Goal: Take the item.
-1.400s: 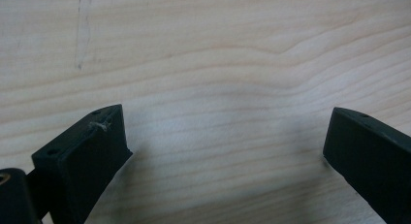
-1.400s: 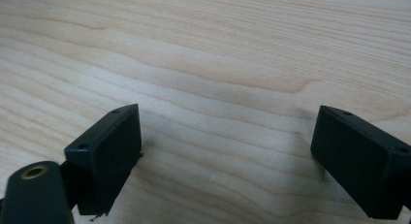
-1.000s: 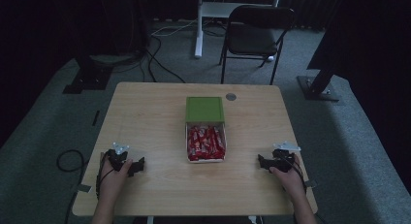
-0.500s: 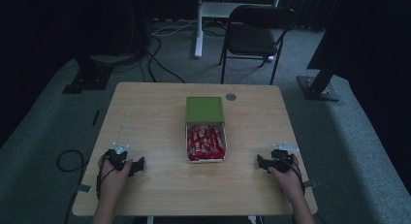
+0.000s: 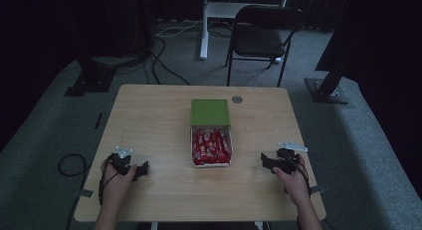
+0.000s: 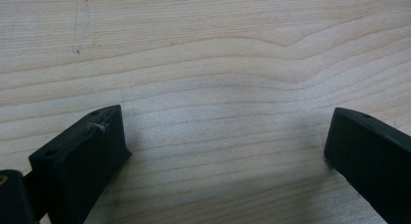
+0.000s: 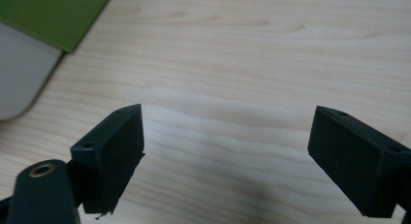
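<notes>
High view: a light wooden table stands on grey carpet, w/ a dark folding chair behind its far edge. At the table's centre lies a white tray filled w/ red wrapped packets, packed close side by side, white print on the wrappers too small to read. A green lid lies flat and touches the tray's far end; I cannot tell if it is joined to the tray. A small grey round disc is set in the table top near the far edge, just right of the lid. The left gripper rests low on the table near the front left, held by the person's left hand; the right gripper is near the front right, held by the right hand. Both are well apart from the tray, one on each side, jaws pointing inward. Left gripper view: the two black jaws stand wide apart, nothing between them but bare wood grain just below. Right gripper view: the jaws are spread wide also, empty, over bare wood; at the upper left corner a part of the green lid and the white tray wall are visible, well apart from the jaws.
</notes>
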`<state>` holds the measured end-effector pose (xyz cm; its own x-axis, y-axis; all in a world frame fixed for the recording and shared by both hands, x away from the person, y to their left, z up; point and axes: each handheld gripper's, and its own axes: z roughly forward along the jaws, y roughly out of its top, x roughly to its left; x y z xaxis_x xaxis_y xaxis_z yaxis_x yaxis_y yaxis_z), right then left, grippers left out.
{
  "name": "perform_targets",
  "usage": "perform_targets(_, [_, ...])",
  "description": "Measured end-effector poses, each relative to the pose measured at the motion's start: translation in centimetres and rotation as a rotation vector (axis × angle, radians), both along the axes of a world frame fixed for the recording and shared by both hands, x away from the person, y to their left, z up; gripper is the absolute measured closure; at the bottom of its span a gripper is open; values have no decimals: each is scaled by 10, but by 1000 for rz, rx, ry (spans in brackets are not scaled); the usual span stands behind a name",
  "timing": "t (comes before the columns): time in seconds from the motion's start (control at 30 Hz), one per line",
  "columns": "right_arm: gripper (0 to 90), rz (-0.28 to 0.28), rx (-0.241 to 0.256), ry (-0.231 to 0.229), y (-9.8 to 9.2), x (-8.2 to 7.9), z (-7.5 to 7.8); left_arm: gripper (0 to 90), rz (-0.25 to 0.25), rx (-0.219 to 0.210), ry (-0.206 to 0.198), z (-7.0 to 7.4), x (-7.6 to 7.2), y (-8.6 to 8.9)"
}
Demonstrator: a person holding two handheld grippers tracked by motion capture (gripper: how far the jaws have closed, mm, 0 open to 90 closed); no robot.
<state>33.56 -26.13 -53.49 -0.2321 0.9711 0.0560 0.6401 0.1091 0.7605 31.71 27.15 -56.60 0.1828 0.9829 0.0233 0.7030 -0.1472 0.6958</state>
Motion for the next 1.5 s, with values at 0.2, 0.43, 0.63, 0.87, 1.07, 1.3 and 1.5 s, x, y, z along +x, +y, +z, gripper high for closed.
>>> perform_targets(0.2, [125,23,5,-20,10,1,14,19,2,-2,-1,0,0,0])
perform_targets(0.43, [126,54,16,-42,23,0,26,19,3,-2,-1,0,0,0])
perform_targets(0.63, [128,69,18,-59,36,1,36,19,3,-2,-1,0,0,0])
perform_targets(0.87, [131,95,41,-88,49,2,51,19,3,-2,-1,0,0,0])
perform_targets(1.07, [131,114,44,-101,61,4,59,19,5,-2,-1,0,0,0])
perform_targets(1.3, [132,145,51,-113,78,8,70,19,13,-2,-1,0,0,-1])
perform_targets(1.5, [133,170,56,-123,95,12,77,19,17,-3,-2,0,0,-2])
